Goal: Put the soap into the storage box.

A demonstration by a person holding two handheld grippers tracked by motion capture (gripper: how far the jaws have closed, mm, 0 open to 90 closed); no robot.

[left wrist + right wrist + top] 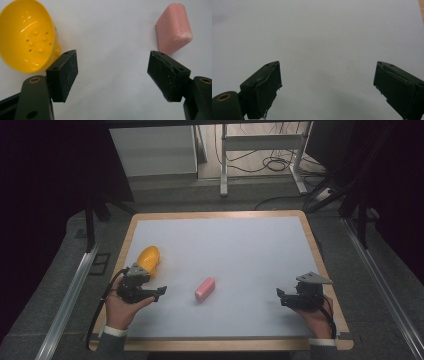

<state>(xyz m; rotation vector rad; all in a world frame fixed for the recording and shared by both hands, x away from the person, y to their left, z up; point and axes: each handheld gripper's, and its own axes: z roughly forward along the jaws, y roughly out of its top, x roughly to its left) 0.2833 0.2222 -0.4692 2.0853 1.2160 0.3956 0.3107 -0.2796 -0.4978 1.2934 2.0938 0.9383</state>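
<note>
White mat (240, 255) covers the table. Yellow bowl (148, 258), tipped on its side and empty, lies left of the pink soap bar (205, 289). Left gripper (159, 293), jaws spread, sits between them; right gripper (281, 296), likewise spread and empty, lies well right of the soap. Step: approach. Next, probably: align on the soap.
</note>
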